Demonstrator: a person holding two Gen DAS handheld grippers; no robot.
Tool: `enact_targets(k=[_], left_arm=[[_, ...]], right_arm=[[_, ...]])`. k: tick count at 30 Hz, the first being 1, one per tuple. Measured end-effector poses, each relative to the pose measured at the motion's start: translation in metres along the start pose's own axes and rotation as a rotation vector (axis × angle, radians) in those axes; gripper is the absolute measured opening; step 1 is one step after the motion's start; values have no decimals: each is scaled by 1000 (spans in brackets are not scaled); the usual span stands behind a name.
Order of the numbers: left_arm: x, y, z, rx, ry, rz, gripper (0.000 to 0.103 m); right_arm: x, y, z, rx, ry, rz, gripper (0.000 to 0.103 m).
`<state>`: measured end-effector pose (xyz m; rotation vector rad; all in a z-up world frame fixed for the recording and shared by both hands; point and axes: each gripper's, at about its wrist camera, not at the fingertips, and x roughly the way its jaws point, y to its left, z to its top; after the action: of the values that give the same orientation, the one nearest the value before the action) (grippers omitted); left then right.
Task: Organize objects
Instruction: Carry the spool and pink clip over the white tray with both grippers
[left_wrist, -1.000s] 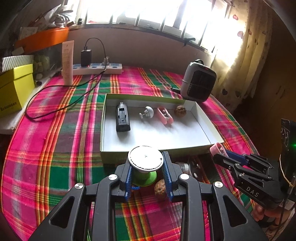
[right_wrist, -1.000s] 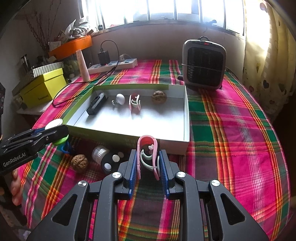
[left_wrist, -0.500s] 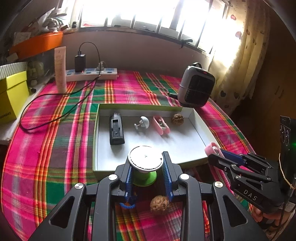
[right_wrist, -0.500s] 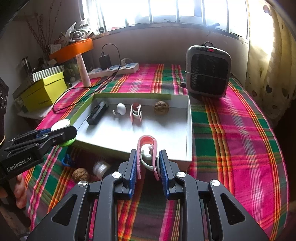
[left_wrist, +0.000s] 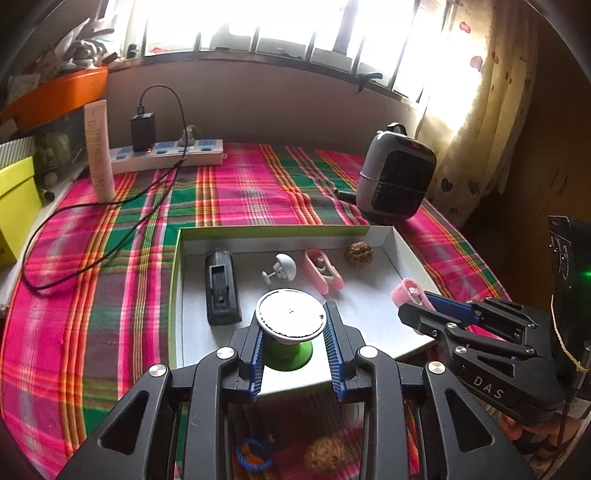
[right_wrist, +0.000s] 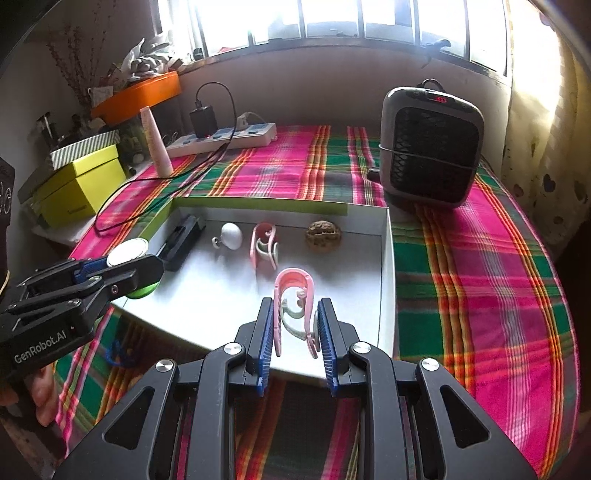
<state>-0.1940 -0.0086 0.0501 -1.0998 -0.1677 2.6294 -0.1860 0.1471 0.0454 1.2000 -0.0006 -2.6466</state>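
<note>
At the bottom of the left wrist view, the left gripper (left_wrist: 291, 354) has its jaws pinching a green suction cup (left_wrist: 290, 332) with a white disc top, held just over the near edge of the white tray (left_wrist: 410, 254). In the right wrist view the right gripper (right_wrist: 295, 332) pinches a pink clip (right_wrist: 293, 306), its long axis pointing away up the frame, over the tray's near right part. Both loads hang above bare tray floor, so each likely only needs lowering and release. Further up, a row lies in the tray: black holder (left_wrist: 221, 291), white hook (left_wrist: 282, 269), another pink clip (left_wrist: 323, 275), walnut (left_wrist: 358, 252). A second walnut (left_wrist: 325, 454) waits on the cloth below.
</note>
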Motion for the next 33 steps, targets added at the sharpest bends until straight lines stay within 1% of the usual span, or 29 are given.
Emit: enact_targets(k=[8, 15, 33], left_arm=[[22, 6, 11, -24, 36, -24, 27], [38, 10, 16, -32, 59, -28, 27], [66, 18, 19, -35, 105, -9, 27]], right_arm=[[20, -2, 13, -8, 30, -2, 25], [34, -2, 21, -18, 55, 4, 25], [57, 0, 30, -33, 96, 7, 25]])
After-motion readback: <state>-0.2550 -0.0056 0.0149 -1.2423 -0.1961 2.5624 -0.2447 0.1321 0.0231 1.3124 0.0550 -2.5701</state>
